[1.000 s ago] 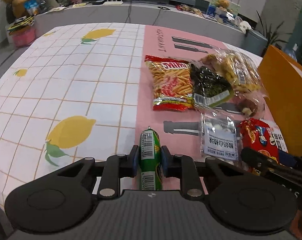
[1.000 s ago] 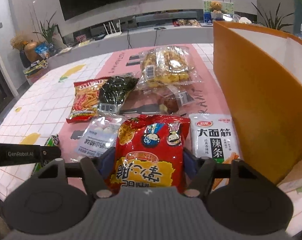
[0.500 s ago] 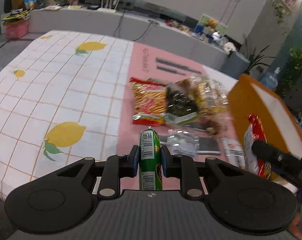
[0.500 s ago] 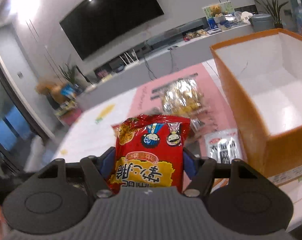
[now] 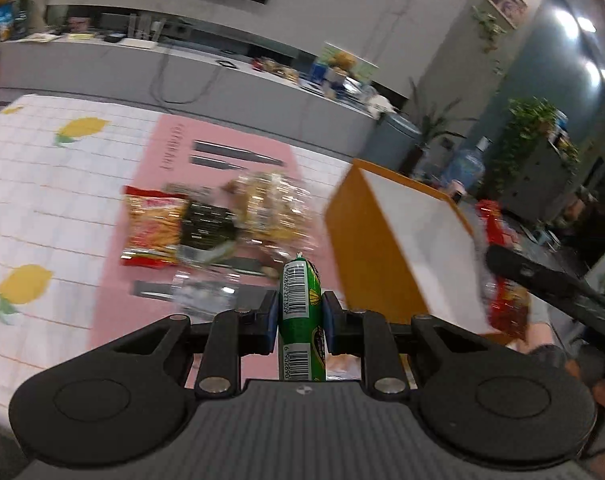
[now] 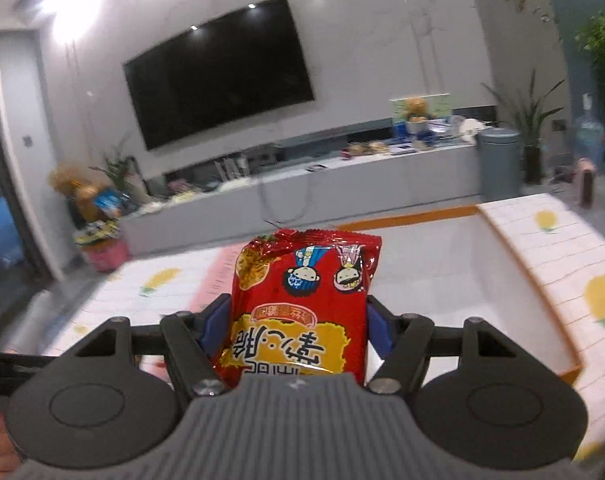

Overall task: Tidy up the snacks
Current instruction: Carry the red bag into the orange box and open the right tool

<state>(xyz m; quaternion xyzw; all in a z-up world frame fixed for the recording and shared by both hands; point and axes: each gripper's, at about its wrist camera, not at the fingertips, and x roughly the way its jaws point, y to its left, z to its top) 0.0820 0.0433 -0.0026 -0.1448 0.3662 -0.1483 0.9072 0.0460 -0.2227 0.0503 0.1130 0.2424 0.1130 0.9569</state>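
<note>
Currently, by view:

Left wrist view, left tongs: the left gripper (image 5: 299,320) is seen closed as far as it goes on a green snack stick (image 5: 301,320), which is pinched between the blue pads and stands out ahead of the fingertips with its barcode up.
Left wrist view, box: an orange box (image 5: 366,248) with a white inside is seen ahead and to the right of these tongs, its open top in reach but not yet under the stick.
Left wrist view, loose snacks: a red-and-yellow bag (image 5: 152,226), a dark seaweed pack (image 5: 206,230) and a clear bag of yellow pieces (image 5: 272,208) are left on the pink mat (image 5: 174,148), ahead and to the left; all are blurred.
Left wrist view, other tongs: the right gripper's dark body is glimpsed at the far right, with something red beside the box.

Right wrist view, right tongs: the right gripper (image 6: 298,320) is held partly open, its pads pressed on both sides of a red snack bag (image 6: 302,304), which is carried upright.
Right wrist view, box: the white inside of the box is seen just beyond and to the right of the bag.

Step in hand: both snacks are judged to be in carriage toward the box; neither has been placed.
Next move: each pack would need to be brought over the opening and lowered clear of the near wall before the jaws are opened, one side at a time so the tongs are not crowded.
</note>
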